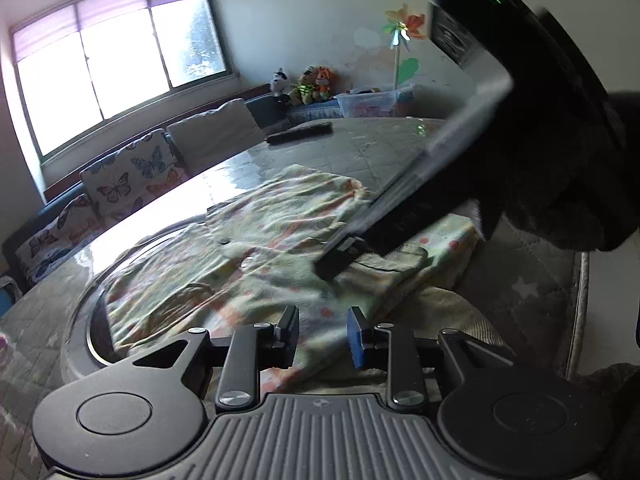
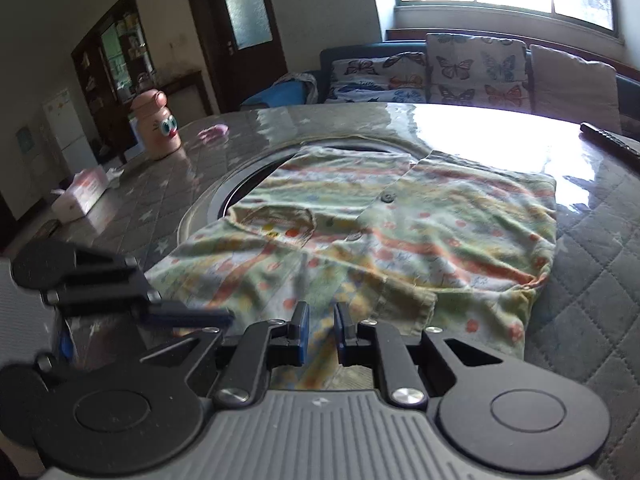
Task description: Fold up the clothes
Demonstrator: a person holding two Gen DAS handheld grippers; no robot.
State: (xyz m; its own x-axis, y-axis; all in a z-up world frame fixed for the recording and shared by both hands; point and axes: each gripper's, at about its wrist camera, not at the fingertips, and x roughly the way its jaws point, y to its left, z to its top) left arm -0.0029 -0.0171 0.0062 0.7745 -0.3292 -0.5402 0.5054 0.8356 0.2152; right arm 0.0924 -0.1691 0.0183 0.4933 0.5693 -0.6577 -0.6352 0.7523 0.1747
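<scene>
On the quilted table [image 2: 592, 248] a thin, limp, light shirt [image 2: 400, 220] lies partly folded with its sleeve [image 2: 384, 296] tucked across, likely to drape and slip unless pinched at a hem or corner, while left gripper [image 1: 323, 336] and right gripper [image 2: 321, 330] hover just above its near edge, jaws apart and empty.

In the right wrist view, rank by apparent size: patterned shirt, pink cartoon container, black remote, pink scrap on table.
1. patterned shirt
2. pink cartoon container
3. and 4. black remote and pink scrap: unsure, since the remote is cut off by the frame edge.
</scene>
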